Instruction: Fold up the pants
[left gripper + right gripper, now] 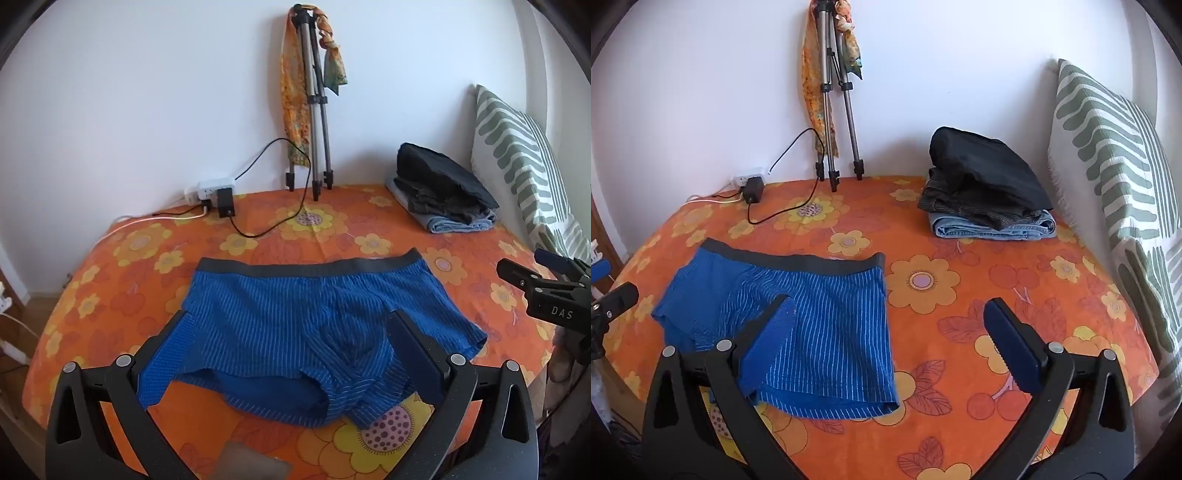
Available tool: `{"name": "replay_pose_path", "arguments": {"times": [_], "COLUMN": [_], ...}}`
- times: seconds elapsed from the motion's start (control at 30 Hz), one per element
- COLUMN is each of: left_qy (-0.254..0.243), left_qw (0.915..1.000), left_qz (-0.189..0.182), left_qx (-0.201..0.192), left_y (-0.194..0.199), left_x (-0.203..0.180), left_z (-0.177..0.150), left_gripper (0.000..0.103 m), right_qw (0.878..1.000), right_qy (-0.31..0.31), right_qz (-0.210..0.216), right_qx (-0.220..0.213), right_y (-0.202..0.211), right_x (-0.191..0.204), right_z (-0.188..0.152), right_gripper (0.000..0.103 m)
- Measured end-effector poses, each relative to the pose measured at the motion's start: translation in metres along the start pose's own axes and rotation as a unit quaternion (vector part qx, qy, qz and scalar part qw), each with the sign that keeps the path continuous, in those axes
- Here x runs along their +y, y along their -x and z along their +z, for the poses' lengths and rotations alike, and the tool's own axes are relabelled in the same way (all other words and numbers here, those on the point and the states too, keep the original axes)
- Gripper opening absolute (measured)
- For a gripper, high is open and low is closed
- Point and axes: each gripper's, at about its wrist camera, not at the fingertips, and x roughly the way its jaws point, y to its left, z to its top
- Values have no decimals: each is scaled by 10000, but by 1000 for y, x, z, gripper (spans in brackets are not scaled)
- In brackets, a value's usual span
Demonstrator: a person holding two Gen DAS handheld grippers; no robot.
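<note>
Left gripper [291,354] and right gripper [886,343]: jaws apart, gripping nothing. Blue striped shorts [317,321] lie flat ahead of the left gripper, waistband at the far edge. Bare floral bedspread [960,332] lies between the right gripper's fingers.

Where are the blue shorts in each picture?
Left wrist view: the blue shorts lie in the lower middle, between the open fingers of the left gripper.
Right wrist view: the shorts lie lower left, behind the left finger of the open right gripper.
Shared landmark: the tripod stands against the wall, behind the shorts.
</note>
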Motion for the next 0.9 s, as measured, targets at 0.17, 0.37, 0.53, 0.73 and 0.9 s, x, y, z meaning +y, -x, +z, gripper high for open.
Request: {"name": "replay_pose_path", "arguments": {"times": [0.17,0.37,0.53,0.73,0.9], "left_qy": [-105,-21,-19,8,11], "left_qw": [9999,9999,9999,9999,9999], "left_qz": [-27,-108,-103,-107,-128], "left_qx": [88,116,41,22,-23], "left_y": [-4,-7,-5,-4,-3], "left_x": [-9,-6,-5,-4,-4], "left_z": [-6,-2,0,0,2], "left_gripper": [103,103,103,103,103], "right_qw": [9995,9999,9998,9998,9998], "right_qy": [-249,45,142,175,170], "right_qz": [155,-95,-114,-69,0], "right_qx": [82,93,-15,17,106], "right_y": [0,-8,-10,-10,-12], "right_x": [-14,2,6,8,7], "right_z": [0,-5,-10,-6,-4], "right_gripper": [103,103,103,103,103]}}
